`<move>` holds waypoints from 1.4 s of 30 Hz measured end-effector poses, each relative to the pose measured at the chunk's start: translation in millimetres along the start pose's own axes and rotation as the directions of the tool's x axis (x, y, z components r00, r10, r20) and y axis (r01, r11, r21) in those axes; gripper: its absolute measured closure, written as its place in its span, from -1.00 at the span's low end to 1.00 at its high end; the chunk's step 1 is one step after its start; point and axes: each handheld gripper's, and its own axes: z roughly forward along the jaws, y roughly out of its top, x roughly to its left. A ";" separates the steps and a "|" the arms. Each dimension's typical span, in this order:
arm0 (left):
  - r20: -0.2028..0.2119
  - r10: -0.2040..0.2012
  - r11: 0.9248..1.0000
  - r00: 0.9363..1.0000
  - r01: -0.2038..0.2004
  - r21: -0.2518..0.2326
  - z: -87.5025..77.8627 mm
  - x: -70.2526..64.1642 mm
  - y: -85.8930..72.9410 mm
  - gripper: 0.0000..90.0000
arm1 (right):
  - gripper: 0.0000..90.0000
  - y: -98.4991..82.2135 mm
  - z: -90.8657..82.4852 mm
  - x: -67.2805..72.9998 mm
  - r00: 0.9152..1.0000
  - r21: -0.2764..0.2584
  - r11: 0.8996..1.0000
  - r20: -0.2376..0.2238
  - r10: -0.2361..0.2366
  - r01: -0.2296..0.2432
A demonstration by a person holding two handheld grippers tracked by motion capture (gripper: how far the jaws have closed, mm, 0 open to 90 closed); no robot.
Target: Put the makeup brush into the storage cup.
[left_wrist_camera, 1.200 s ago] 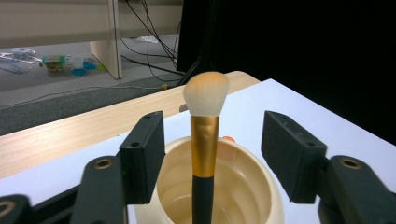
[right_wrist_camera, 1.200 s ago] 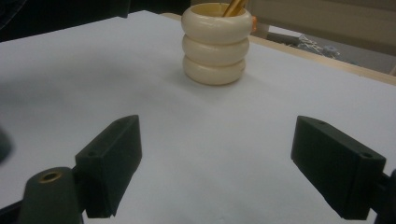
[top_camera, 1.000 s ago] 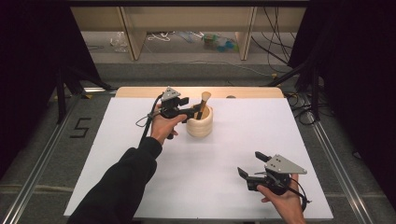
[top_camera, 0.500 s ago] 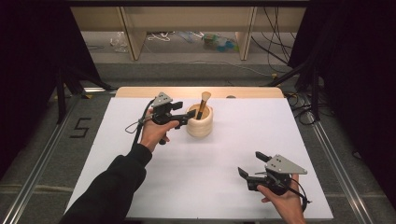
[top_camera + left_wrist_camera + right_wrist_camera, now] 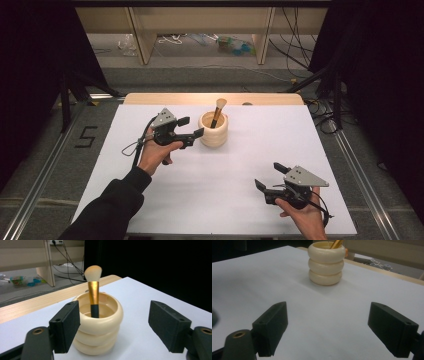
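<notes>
A cream ribbed cup point(image 5: 213, 132) point(image 5: 100, 327) point(image 5: 326, 265) stands toward the back of the white table top point(image 5: 225, 200). A makeup brush point(image 5: 218, 109) point(image 5: 93, 290) with a gold ferrule and dark handle leans upright inside it, bristles up. My left gripper point(image 5: 192, 126) point(image 5: 113, 312) is just left of the cup, pointing at it. Its jaws have just been opening and stand apart with nothing between them. My right gripper point(image 5: 268, 175) point(image 5: 327, 320) hovers open over the front right of the table, holding nothing and facing the cup.
A strip of bare wood point(image 5: 150, 98) runs along the table's back edge. Beyond it are shelf legs and cables on the floor. A "5" mark point(image 5: 86, 136) lies on the floor at the left. Metal rails flank the table.
My left gripper has drawn back leftward from the brush and cup, and its jaws have spread wider. The brush stays in the cup. The right hand has not moved.
</notes>
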 end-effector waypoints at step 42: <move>0.002 0.064 0.998 0.998 -0.064 -0.021 -65.1 -15.6 -33.7 -0.64 | -0.62 0.7 0.4 2.4 1.000 -0.012 1.000 -0.019 0.012 -0.012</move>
